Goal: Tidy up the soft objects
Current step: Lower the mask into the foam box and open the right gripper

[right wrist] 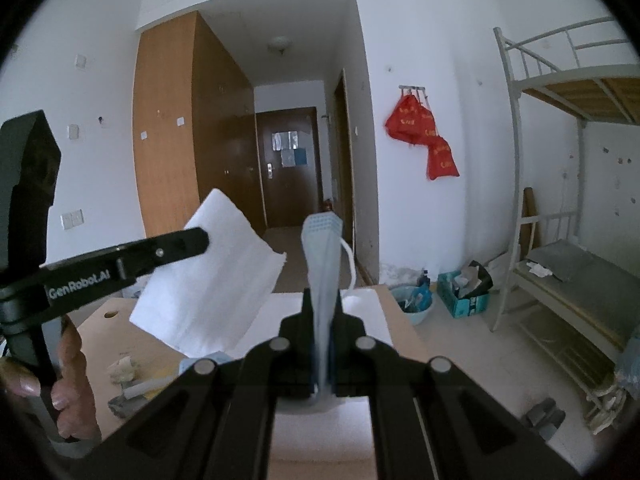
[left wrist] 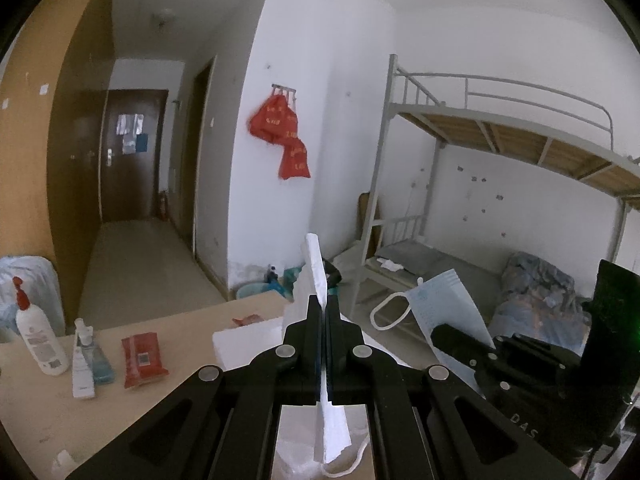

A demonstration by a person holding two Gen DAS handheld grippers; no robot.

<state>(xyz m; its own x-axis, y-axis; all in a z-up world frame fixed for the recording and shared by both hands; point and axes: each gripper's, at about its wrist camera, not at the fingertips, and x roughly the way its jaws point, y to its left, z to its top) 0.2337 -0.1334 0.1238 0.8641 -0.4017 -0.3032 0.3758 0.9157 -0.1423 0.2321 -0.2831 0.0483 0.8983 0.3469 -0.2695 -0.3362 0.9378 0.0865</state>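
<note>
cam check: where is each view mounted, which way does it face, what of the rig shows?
Left wrist: on the left tool, looking along its shut fingers, which pinch a white tissue; faces the bunk bed; right tool shows at right.
Right wrist: on the right tool, shut on a blue face mask; faces the hallway door; left tool and hand show.
Shared: red bags, door, bunk, white foam box.

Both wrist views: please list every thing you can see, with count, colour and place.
white mask: 1, white, in left hand-held gripper, in the air
blue mask: 1, light blue, in right hand-held gripper, in the air
foam block: 1, white, on table
table: 1, light wood, below both grippers
lotion bottle: 1, white with red pump, table's left
wipes pack: 1, red, on table
red bags: several, red, hanging on wall
bunk bed: 1, grey metal frame, right side
left hand-held gripper: 1, black, shut
right hand-held gripper: 1, black, shut
</note>
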